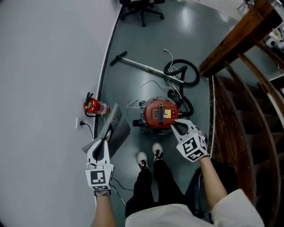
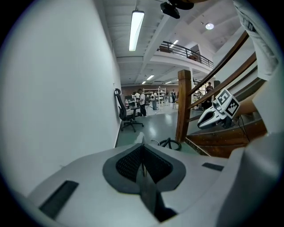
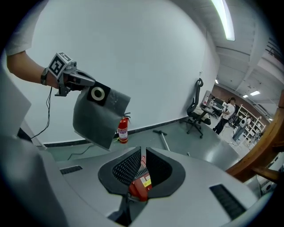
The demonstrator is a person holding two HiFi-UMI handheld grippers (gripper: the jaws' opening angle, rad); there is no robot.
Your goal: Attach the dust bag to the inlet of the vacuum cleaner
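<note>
A red canister vacuum cleaner stands on the grey floor just ahead of the person's shoes. My left gripper is shut on the top edge of a flat grey dust bag, which hangs beside the white wall, left of the vacuum. From the right gripper view the dust bag shows a white ring collar near the left gripper. In the left gripper view the bag is a thin dark strip, edge-on. My right gripper hovers over the vacuum's near right side, shut and empty; the vacuum shows below its jaws.
A red fire extinguisher stands by the wall, next to a wall socket with a cord. The black hose and metal wand lie beyond the vacuum. A wooden staircase rises on the right. An office chair stands far back.
</note>
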